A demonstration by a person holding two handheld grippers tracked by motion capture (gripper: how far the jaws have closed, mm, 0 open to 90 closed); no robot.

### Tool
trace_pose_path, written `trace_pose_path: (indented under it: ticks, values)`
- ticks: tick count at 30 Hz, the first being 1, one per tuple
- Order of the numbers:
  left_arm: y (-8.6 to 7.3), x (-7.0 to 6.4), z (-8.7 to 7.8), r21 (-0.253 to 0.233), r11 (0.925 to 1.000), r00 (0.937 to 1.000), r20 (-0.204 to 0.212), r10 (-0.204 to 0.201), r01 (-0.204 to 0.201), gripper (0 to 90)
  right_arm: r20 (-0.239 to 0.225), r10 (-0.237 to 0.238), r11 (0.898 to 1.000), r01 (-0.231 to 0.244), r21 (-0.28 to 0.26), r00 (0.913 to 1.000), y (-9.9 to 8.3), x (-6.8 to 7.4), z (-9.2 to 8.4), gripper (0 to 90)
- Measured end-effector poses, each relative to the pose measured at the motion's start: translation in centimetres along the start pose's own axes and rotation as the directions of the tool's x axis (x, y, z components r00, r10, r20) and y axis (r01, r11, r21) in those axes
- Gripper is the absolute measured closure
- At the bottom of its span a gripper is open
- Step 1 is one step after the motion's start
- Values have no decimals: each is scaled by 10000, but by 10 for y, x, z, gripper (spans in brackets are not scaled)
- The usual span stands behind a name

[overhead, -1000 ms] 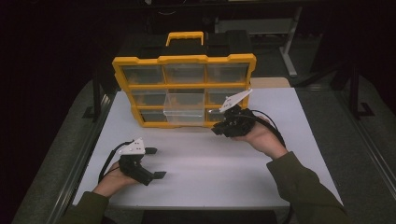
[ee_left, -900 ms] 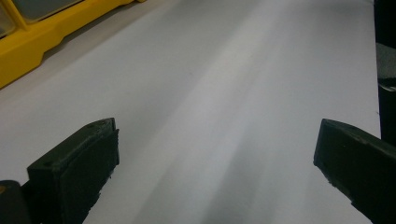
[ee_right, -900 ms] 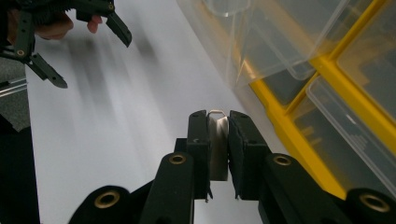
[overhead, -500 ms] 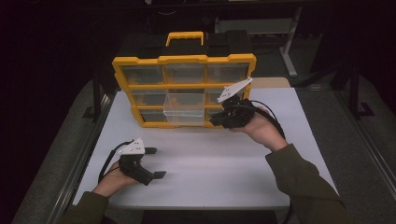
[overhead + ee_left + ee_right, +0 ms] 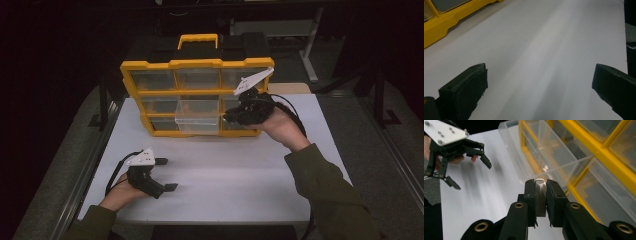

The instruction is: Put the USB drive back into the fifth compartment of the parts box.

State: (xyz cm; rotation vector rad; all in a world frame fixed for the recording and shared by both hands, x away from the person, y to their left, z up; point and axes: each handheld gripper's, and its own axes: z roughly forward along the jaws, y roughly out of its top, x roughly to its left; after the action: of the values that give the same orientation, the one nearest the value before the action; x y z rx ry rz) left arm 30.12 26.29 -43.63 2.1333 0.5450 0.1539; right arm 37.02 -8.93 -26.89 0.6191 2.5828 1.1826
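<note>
From above, the right gripper [image 5: 235, 116] sits just right of the pulled-out drawer [image 5: 197, 120]; the left gripper [image 5: 539, 82], jaws wide apart, faces bare table [image 5: 549, 45]; the right gripper's own view shows its jaws clamped on a small metal piece [image 5: 540, 195], drawer ahead and leftward.

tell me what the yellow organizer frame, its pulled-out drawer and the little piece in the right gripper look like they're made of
Yellow organizer frame: likely moulded plastic, matte, with thick rounded edges. Pulled-out drawer: clear glossy plastic; the frame shows through its walls. Small piece clamped in the right gripper: looks like metal, a thin grey strip with a bright sheen, though silvery plastic can't be ruled out.
</note>
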Motion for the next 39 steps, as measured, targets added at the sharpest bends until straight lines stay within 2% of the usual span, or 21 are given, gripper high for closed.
trace_pose_path:
  ticks: [15, 24, 36, 38, 39]
  values:
    - [0, 0, 0, 6, 10000, 10000, 11, -14, 14, 0, -192, 100, 9993, -107, -356, 9998, 24, -6, -1, 780]
    - [0, 0, -1, -4, 10000, 10000, 25, -16, 16, 0, -346, 98, 9991, -112, -405, 9994, 37, -7, 14, 779]
    - [0, 0, -1, -30, 10000, 10000, 45, -37, 37, 0, -445, 179, 9996, -188, -201, 9989, 41, -9, 35, 775]
    - [0, 0, -1, -25, 10000, 10000, 53, -37, 37, 0, -502, 160, 9998, -167, -136, 9986, 41, -9, 38, 769]
    - [0, 0, -1, -20, 10000, 10000, 53, -30, 30, 0, -575, 205, 9997, -213, -132, 9981, 41, -9, 40, 739]
